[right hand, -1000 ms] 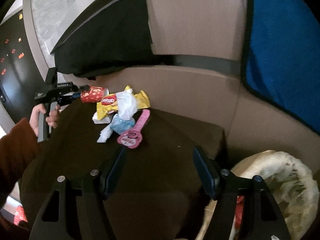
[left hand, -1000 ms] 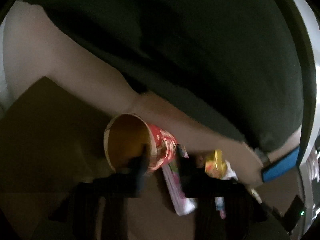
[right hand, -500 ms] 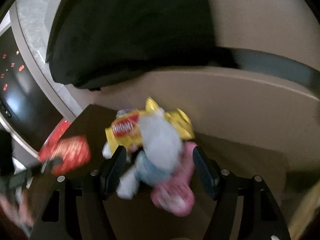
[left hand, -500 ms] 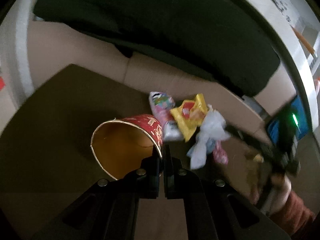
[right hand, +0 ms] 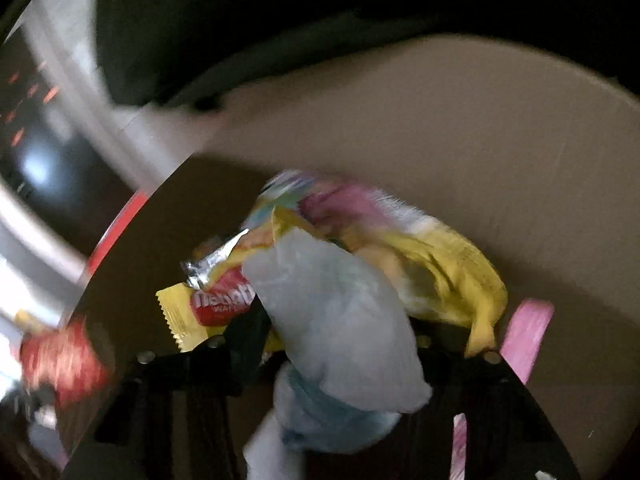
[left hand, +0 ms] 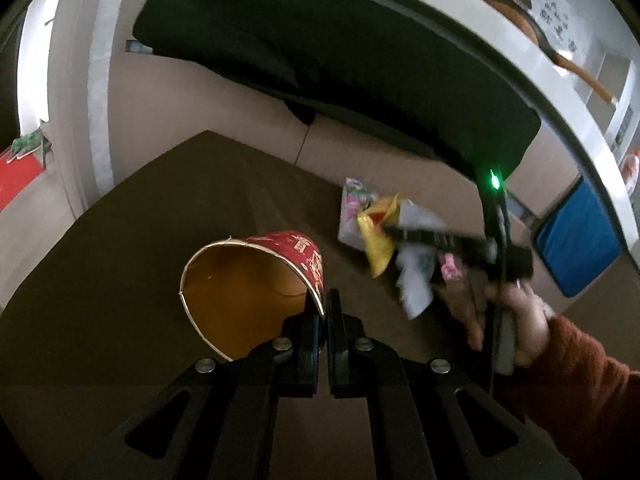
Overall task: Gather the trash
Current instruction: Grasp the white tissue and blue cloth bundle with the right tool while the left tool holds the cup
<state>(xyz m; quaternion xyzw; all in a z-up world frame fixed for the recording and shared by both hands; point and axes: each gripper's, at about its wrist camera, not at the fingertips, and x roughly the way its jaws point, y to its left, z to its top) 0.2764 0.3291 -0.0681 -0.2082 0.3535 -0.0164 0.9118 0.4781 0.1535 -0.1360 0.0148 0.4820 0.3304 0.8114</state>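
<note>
Red paper cup [left hand: 256,280], empty, hangs by its rim in my left tongs [left hand: 323,312], pinched tight above the dark brown worktop [left hand: 168,216] — next it needs a bin. From the right wrist, my right tongs [right hand: 340,344] have just been narrowing around the crumpled white tissue [right hand: 340,320] atop the yellow wafer wrapper [right hand: 440,272] — a firm squeeze comes next.

A crumpled white tissue [right hand: 336,312] fills the view, lying over a yellow snack wrapper [right hand: 448,276]. The right gripper [right hand: 340,344], jaws just closing, straddles the tissue on the dark brown table [right hand: 160,248].
</note>
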